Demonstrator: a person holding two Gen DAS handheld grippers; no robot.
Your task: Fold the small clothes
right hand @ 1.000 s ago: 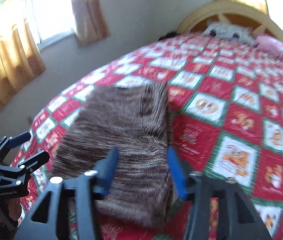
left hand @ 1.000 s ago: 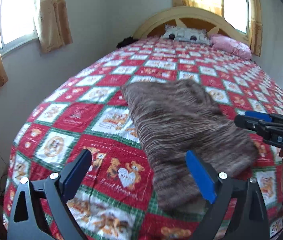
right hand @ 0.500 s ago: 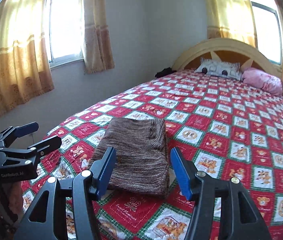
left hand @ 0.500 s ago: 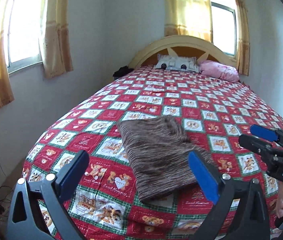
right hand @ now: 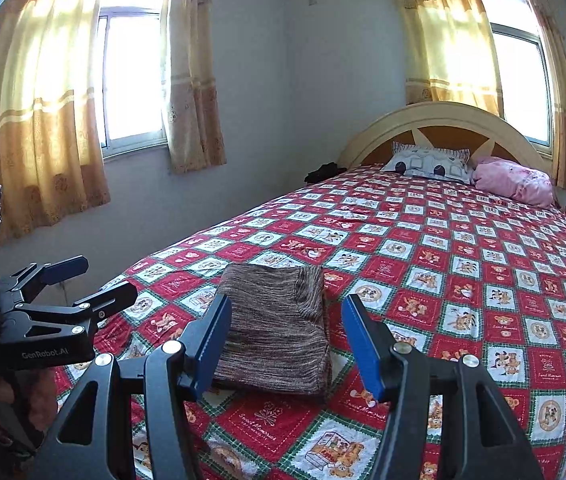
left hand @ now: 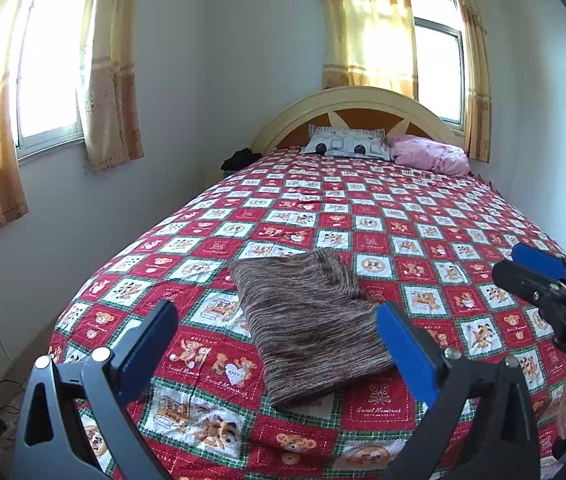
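Folded brown-and-cream striped knit garment (left hand: 309,328) lies flat near foot end of red-green-white teddy-bear patchwork bedspread (left hand: 423,240). Left gripper (left hand: 279,344) above bed, jaws spread wide, nothing between pads. Right gripper (right hand: 287,336) beside it, jaws apart, empty. Neither touches knit. Grey pillow (right hand: 429,166) and pink pillow (right hand: 515,180) at headboard.

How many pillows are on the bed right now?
2, both at the headboard: a grey patterned pillow near the middle, and a pink pillow just to its right. More could be hidden behind them.
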